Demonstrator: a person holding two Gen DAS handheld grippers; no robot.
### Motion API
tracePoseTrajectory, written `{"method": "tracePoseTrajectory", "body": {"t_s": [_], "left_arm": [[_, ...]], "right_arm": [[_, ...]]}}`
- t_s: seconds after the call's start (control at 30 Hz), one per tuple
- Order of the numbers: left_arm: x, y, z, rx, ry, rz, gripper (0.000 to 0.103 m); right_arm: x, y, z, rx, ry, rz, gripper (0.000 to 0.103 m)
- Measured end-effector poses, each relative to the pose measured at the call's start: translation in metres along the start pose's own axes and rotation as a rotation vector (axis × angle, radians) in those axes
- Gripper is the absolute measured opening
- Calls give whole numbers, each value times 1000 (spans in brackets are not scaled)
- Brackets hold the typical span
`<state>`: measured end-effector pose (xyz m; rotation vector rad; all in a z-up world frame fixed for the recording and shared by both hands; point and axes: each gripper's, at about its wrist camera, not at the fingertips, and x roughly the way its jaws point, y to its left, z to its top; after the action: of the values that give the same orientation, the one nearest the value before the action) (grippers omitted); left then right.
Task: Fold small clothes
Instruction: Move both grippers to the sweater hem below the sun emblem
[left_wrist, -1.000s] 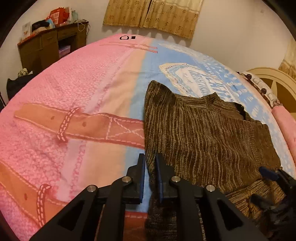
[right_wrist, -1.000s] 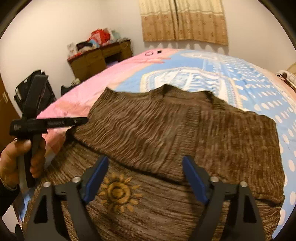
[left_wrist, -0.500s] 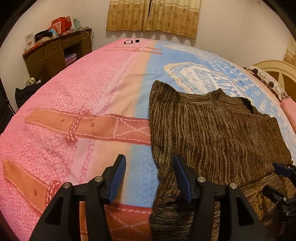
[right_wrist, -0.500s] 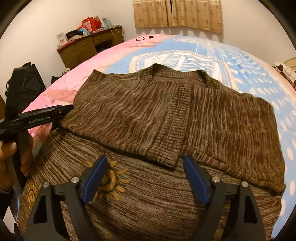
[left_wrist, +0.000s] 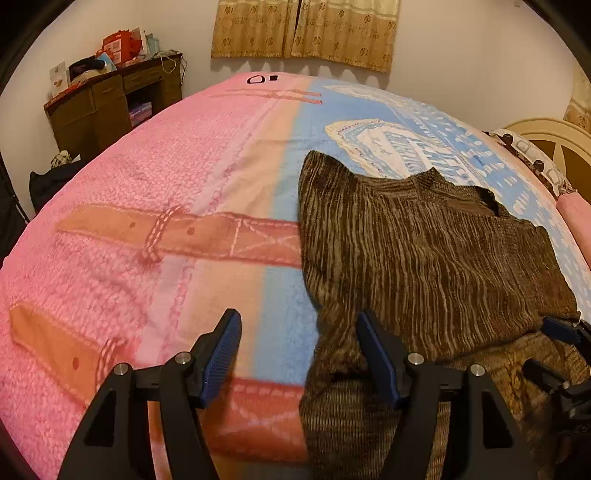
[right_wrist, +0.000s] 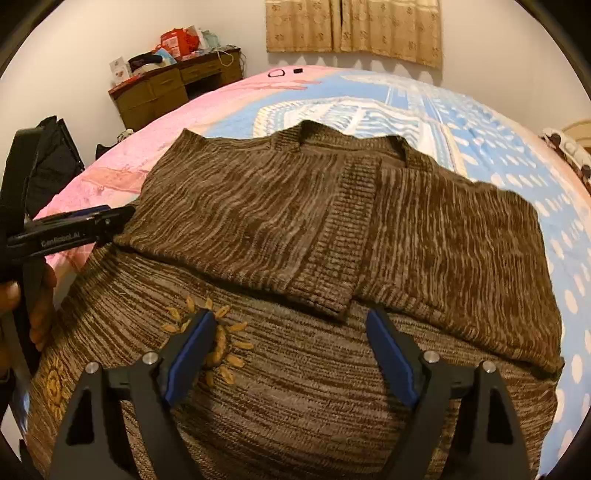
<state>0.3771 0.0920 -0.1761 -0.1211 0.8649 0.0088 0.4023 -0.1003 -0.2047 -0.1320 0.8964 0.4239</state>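
A brown striped knit sweater (right_wrist: 303, 229) lies flat on the bed, both sleeves folded in across its front, a yellow sunflower (right_wrist: 218, 339) embroidered on the lower part. It also shows in the left wrist view (left_wrist: 424, 258). My left gripper (left_wrist: 299, 354) is open and empty above the sweater's left edge; it shows from the side in the right wrist view (right_wrist: 74, 230). My right gripper (right_wrist: 288, 350) is open and empty, low over the sweater's lower half; its tips show in the left wrist view (left_wrist: 561, 332).
The bed is covered by a pink and blue printed blanket (left_wrist: 155, 184). A wooden desk (left_wrist: 110, 107) with clutter stands at the far left wall. Curtains (left_wrist: 306, 29) hang behind. A cream headboard (left_wrist: 546, 136) and pillows are at the right.
My left gripper was shut on the sweater's left edge, then opened and let it go, and drew back a little. My right gripper stayed open and rose slightly.
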Motion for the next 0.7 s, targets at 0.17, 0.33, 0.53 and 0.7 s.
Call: {"method": "tracePoseTrajectory", "body": {"t_s": [0.17, 0.33, 0.53, 0.7], "left_arm": [[-33, 0, -35, 22, 11, -30, 66], [-70, -4, -83, 68, 32, -41, 66], [-104, -16, -132, 82, 24, -61, 66], [-122, -26, -155, 87, 34, -95, 66]], "right_arm": [[-25, -1, -3, -5, -28, 11, 83], [-56, -17, -32, 21, -13, 28, 69], [-88, -42, -88, 97, 42, -15, 66], [-116, -47, -124, 133, 42, -51, 61]]}}
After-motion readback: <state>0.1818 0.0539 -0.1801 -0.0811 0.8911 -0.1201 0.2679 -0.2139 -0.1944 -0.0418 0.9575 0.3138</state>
